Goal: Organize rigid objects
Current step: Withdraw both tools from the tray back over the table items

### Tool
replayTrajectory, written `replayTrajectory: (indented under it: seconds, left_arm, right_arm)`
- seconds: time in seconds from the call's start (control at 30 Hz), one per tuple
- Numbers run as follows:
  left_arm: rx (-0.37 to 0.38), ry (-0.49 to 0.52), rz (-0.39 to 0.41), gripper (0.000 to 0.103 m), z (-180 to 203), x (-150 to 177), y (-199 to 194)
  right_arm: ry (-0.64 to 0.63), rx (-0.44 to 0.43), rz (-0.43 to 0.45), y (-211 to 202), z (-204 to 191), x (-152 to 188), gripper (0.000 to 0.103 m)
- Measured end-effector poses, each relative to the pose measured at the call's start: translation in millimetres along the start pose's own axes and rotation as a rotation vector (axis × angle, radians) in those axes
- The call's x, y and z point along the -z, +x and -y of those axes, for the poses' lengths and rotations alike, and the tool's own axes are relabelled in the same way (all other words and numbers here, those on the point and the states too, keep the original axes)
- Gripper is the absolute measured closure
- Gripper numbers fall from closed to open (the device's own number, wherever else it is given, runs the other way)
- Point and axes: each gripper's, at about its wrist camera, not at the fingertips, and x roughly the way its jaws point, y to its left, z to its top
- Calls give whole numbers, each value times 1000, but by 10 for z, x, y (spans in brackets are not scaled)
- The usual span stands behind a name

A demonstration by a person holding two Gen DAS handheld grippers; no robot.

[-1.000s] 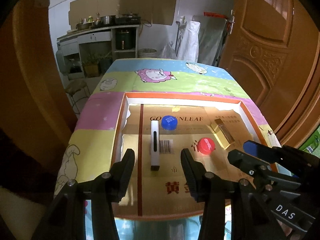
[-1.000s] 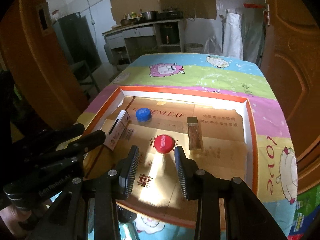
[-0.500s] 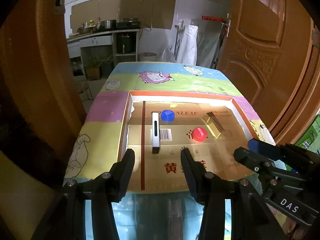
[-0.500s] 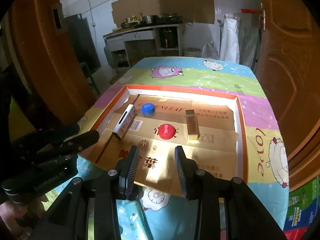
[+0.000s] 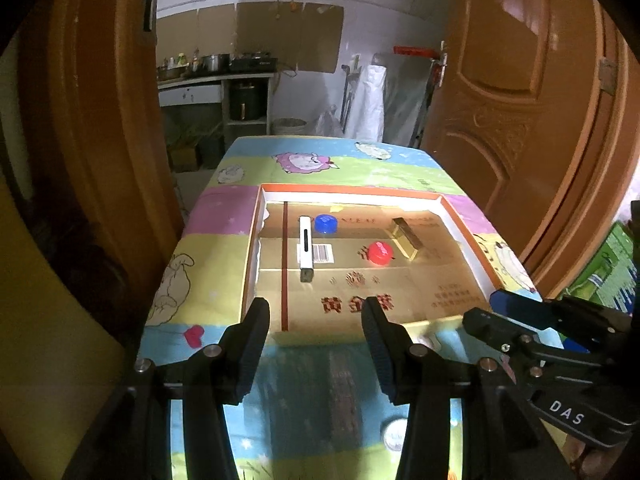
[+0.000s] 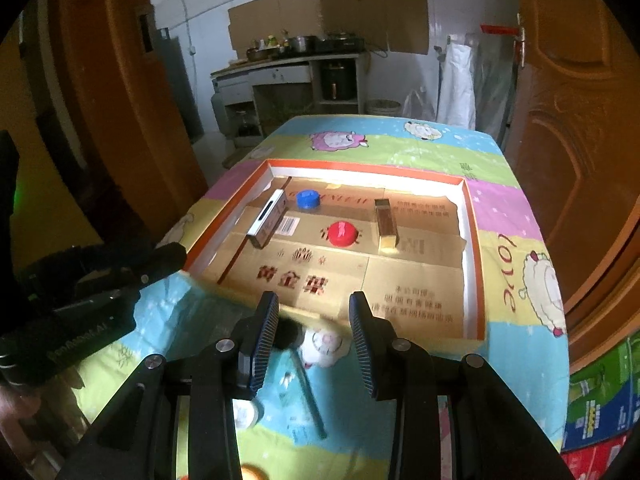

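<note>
left wrist view: both grippers, left [image 5: 314, 320] and right [image 6: 313, 312], have fingers spread, holding nothing, over the bench [image 5: 224, 248] near the tray [image 5: 472, 248].

Counting what sits inside the one shallow cardboard tray [image 6: 472, 240]: two bottle caps, one blue cap [image 6: 307, 199] and one red cap [image 6: 342, 233]. One white bar-shaped device [image 6: 267, 219] lies along the left side, and one gold rectangular block [image 6: 386, 224] on the right. That makes four loose items in the tray. Two grippers show, the left gripper [image 5: 316, 344] and the right gripper [image 6: 314, 338], each with two fingers.
</note>
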Motion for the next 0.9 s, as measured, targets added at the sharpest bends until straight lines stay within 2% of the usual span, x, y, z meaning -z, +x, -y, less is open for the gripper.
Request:
replayTrajectory:
  seconds: [0.57, 0.77, 0.9]
  left_arm:
    - [44, 45, 20, 55, 181, 517, -449]
    - [95, 82, 33, 55, 283, 736, -578]
    - [129, 110, 12, 48, 365, 990, -589]
  right_arm:
    - [-1, 11, -7, -399, -188, 598, 65]
    - [11, 23, 1, -524, -177, 716, 65]
    - [18, 25, 6, -603, -189, 783, 65]
